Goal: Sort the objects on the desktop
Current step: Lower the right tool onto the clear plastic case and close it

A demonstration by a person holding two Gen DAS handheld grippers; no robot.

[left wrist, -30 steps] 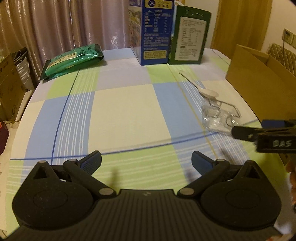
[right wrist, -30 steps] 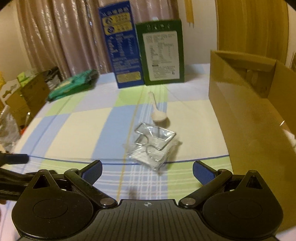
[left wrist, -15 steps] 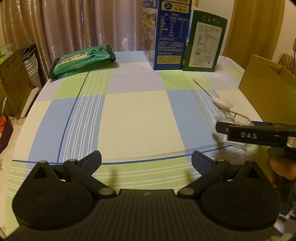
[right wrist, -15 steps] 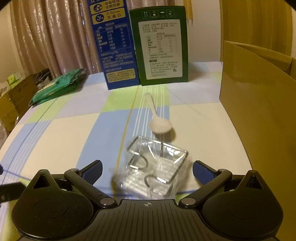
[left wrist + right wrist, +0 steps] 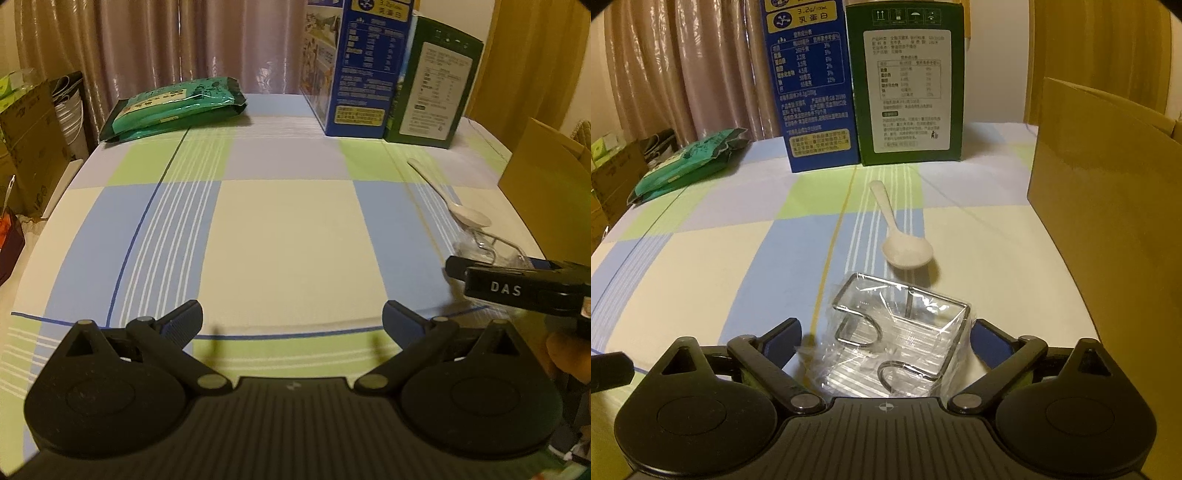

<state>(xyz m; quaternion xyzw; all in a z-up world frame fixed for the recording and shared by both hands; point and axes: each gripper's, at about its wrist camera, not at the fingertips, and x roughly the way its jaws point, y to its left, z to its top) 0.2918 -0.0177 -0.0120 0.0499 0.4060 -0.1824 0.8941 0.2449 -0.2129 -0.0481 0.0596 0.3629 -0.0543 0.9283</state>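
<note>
Both grippers gape wide: right gripper (image 5: pixel 884 338) straddles the plastic-wrapped wire rack (image 5: pixel 899 349), its near edge hidden; left gripper (image 5: pixel 291 319) holds nothing.

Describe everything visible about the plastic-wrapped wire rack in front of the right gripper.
The wire rack is a small rectangular frame of shiny metal wire with two curved hooks, sealed in clear crinkled plastic wrap. It lies on the checked tablecloth, between the open fingers of the right gripper, which do not appear closed on it. A white spoon lies just beyond it, apart. The left wrist view shows it partly hidden behind the right gripper.
</note>
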